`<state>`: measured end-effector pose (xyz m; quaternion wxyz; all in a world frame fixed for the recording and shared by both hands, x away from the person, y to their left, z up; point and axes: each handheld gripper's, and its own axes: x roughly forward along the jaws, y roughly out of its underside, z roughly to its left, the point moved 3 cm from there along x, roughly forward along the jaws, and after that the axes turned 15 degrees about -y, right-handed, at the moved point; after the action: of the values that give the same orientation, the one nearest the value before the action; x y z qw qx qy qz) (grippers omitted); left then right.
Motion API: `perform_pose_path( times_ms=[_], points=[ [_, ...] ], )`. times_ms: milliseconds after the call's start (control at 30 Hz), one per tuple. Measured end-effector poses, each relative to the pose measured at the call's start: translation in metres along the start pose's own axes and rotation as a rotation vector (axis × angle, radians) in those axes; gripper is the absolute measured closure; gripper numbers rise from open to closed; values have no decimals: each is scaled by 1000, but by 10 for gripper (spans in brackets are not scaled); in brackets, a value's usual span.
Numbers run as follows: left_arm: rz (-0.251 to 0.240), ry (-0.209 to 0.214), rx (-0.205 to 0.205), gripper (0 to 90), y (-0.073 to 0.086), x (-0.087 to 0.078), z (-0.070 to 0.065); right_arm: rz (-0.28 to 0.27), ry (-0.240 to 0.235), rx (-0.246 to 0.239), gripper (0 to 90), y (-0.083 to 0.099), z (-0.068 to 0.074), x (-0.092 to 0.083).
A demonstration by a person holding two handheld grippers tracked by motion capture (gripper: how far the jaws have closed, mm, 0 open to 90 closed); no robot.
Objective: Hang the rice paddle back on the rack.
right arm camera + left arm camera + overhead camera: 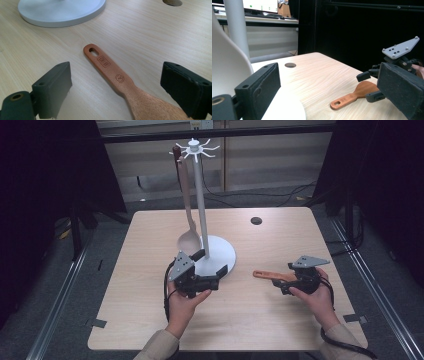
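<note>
A brown wooden spatula [266, 275] lies flat on the table, its holed handle end pointing left. My right gripper [286, 279] is open, one jaw on each side of the spatula [110, 72] near where handle meets blade, without touching it. My left gripper [211, 262] is open and holds nothing, its jaws at the front edge of the white round base [222, 251] of a hook stand. A pale spoon [189, 237] hangs from the stand's top hooks, its bowl just above the base. In the left gripper view the spatula [354, 96] and right gripper [369, 86] lie ahead.
The stand's white pole [200, 195] rises from the middle of the table to a ring of hooks [194, 147]. A round cable hole [256, 220] sits at the back right of the wooden table [150, 320]. Dark frames and cables surround the table.
</note>
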<state>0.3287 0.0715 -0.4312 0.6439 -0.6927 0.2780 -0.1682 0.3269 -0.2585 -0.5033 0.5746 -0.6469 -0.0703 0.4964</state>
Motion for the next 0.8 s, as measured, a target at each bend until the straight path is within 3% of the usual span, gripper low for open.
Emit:
perform_pose_path(
  times_ms=[67, 100, 333, 500, 633, 667, 800],
  points=[
    [8, -2, 9, 39, 2, -1, 1, 7, -2, 1, 91, 0, 0, 2],
    [4, -1, -19, 39, 3, -1, 1, 10, 0, 0, 91, 0, -1, 2],
    [16, -1, -27, 26, 7, -3, 4, 7, -1, 8, 91, 0, -2, 4],
    [24, -5, -8, 19, 9, -4, 5, 18, -10, 3, 91, 1, -3, 4],
    [34, 0, -18, 19, 13, -4, 3, 23, -10, 12, 91, 2, -5, 3],
    [40, -7, -1, 19, 13, -4, 3, 24, -7, 12, 91, 2, -5, 4],
    [33, -1, -2, 19, 14, -4, 2, 60, -20, 8, 107, 4, -6, 10]
  ],
)
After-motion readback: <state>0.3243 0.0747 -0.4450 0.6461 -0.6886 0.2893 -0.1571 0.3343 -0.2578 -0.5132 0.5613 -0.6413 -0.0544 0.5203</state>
